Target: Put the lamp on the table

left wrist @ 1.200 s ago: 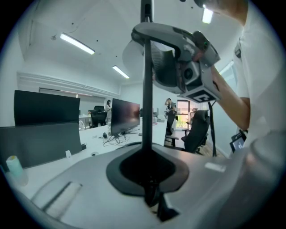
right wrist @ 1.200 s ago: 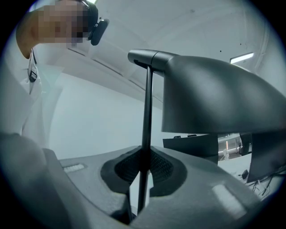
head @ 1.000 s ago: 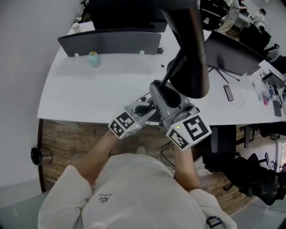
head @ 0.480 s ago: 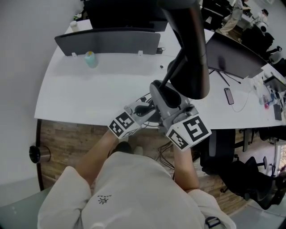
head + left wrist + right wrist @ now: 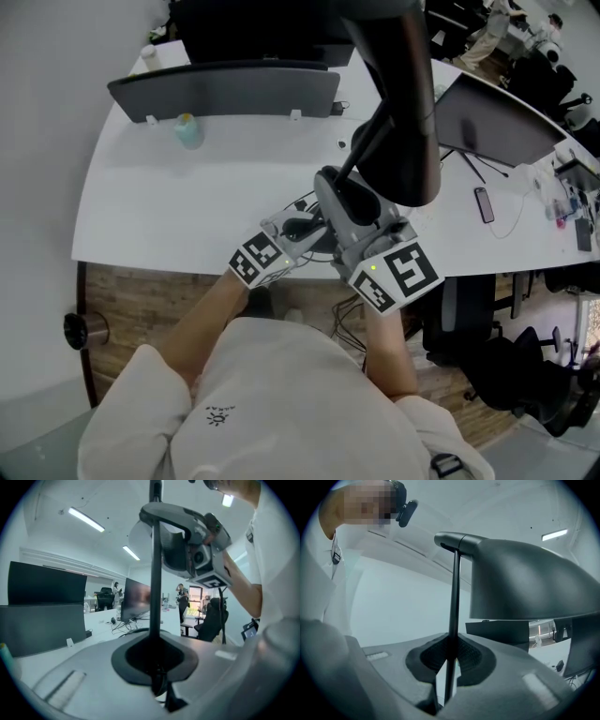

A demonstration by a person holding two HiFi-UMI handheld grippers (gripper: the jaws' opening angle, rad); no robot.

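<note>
Holds a black lamp (image 5: 401, 112) with a thin metal stem and broad dark shade aloft at the near edge of a curved white table (image 5: 178, 206). Clamps the stem in the left gripper (image 5: 157, 679), jaws all but shut on the slim rod, and pinches the same stem in the right gripper (image 5: 449, 681) just as tightly. Hides the lamp's foot from every view, with nothing of it seen resting on the tabletop. Leaves, by appearances, most of the job undone: carrying the lamp over bare tabletop, lowering it to stand, then letting go with both claws.
</note>
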